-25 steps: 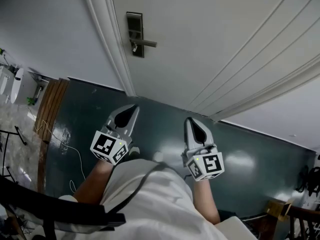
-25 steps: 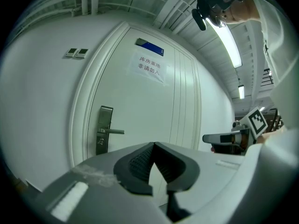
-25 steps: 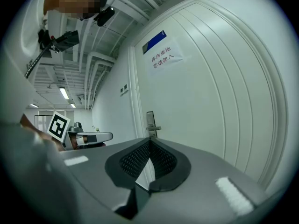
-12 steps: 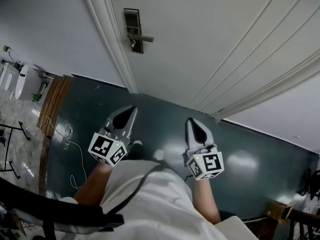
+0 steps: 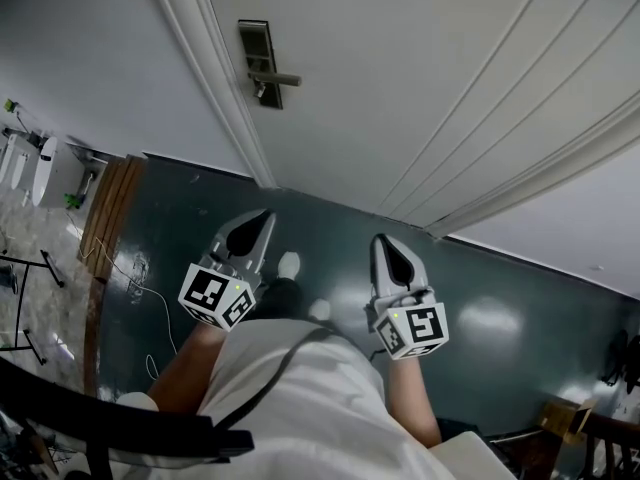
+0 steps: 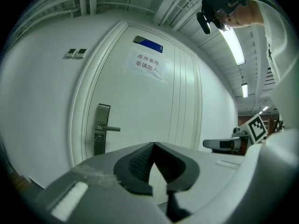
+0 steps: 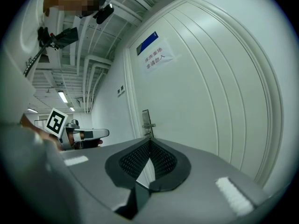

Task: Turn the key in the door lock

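Note:
A silver lock plate (image 5: 258,63) with a lever handle (image 5: 277,78) sits on the white door (image 5: 420,78), far ahead of both grippers. A small key (image 5: 260,92) shows just under the lever. In the left gripper view, the lock plate (image 6: 101,129) lies left of and well beyond the jaws. My left gripper (image 5: 264,218) is shut and holds nothing. My right gripper (image 5: 384,241) is also shut and empty, level beside the left. In the right gripper view the lock plate (image 7: 146,119) is small and distant above the jaw tips.
The white door frame moulding (image 5: 215,88) runs beside the lock. Below it is dark green floor (image 5: 500,298) with a thin cable (image 5: 150,298) and a wooden strip (image 5: 105,208) at left. A white shoe (image 5: 289,265) shows between the grippers. A paper sign (image 6: 148,64) hangs on the door.
The lock has drifted slightly up and left in the head view. A white shoe has come forward beside the left gripper. Both grippers stay shut and have hardly moved.

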Demonstrator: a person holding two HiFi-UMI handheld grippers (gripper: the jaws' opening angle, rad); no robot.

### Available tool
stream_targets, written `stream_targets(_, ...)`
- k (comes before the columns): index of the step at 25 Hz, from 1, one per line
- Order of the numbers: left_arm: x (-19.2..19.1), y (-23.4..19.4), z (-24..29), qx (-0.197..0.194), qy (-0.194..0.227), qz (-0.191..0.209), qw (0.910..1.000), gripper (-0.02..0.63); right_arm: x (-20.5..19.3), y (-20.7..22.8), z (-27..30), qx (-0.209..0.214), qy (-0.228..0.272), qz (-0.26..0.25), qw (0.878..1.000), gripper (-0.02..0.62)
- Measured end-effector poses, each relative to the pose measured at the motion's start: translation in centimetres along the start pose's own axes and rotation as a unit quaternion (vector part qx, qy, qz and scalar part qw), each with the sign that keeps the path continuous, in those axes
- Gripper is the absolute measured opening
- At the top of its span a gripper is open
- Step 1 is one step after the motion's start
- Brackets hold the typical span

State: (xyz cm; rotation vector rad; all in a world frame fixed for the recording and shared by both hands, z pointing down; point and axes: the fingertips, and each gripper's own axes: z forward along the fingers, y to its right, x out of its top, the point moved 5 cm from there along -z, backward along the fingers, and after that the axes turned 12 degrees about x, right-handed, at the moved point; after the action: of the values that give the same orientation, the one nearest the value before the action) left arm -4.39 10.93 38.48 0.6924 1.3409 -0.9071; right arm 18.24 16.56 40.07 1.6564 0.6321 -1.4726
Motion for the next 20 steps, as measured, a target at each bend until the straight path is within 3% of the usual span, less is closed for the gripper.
stream_targets(11,0.5,-3.8,4.6,-0.007,0.001,-0.028,0.9996,0.006,0.8,1.9,5.1,0.001,-0.02,-0.008,1.0,0.008)
stream_targets(20,1.9,-8.1,9.5,-0.036,0.005,-0.007,0.9993,0.006,2.5,3.2,12.2,-0.003,-0.023,-0.025,0.999,0.008)
